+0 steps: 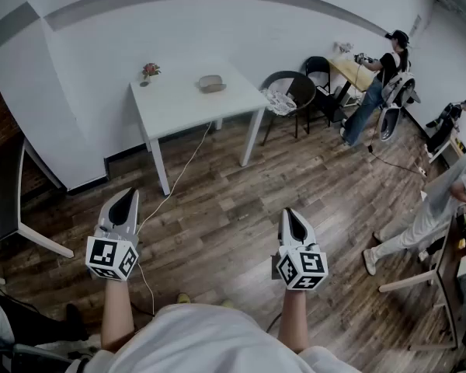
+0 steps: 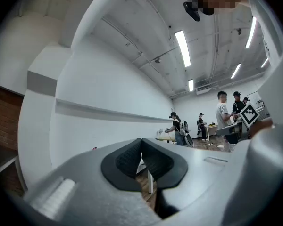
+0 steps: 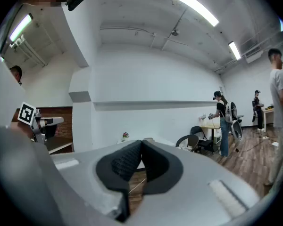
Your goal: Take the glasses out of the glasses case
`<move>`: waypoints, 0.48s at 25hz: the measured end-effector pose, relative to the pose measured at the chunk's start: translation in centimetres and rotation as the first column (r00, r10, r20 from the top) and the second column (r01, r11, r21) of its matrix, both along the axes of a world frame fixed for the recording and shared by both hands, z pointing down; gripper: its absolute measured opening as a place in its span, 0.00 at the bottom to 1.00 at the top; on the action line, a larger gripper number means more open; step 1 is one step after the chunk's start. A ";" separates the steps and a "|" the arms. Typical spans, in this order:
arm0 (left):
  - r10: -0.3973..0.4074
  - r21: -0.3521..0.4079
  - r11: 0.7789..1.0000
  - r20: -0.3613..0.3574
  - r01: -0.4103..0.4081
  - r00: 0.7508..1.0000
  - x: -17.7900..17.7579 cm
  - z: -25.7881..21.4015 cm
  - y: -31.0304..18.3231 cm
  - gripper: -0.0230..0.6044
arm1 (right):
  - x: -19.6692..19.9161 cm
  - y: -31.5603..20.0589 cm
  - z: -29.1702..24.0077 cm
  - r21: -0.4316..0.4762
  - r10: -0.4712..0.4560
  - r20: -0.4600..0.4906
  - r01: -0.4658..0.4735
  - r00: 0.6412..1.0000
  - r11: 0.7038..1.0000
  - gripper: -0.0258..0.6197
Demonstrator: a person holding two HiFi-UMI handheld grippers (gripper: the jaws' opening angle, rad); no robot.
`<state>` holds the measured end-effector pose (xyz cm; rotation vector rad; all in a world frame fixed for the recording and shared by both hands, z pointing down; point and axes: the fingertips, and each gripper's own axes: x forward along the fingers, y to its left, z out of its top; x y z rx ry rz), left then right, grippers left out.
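Left gripper point(image 1: 127, 196): pads pressed together, nothing between them. Right gripper point(image 1: 292, 213): same, tips touching, empty. Both are held out low over the wood floor point(image 1: 217, 224), well short of the white table point(image 1: 179, 111). The glasses case point(image 1: 212, 83) sits on that table toward the wall, with a small flower vase point(image 1: 149, 72) at the far left corner.

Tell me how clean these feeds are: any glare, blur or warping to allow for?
Head view: fisheye bows the wall, light even, glasses case small but sharp. Left gripper view: dark corners, ceiling strip blown out. Right gripper view: same dark corners, no motion blur.
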<state>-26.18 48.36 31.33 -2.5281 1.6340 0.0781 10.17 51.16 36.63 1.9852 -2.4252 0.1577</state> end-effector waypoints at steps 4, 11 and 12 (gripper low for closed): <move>-0.003 -0.009 1.000 -0.004 0.003 1.000 -0.5 0.0 0.1 0.05 | -0.5 0.1 -0.1 -0.002 -0.004 -0.001 0.004 1.000 1.000 0.04; -0.001 0.002 1.000 -0.008 0.001 1.000 -0.4 -0.3 0.0 0.05 | -0.6 0.0 -0.5 0.004 -0.006 0.003 0.006 1.000 1.000 0.04; -0.001 0.003 1.000 -0.007 0.001 1.000 -0.2 -0.4 0.0 0.05 | -0.5 0.0 -0.7 0.008 -0.009 0.011 0.009 1.000 1.000 0.04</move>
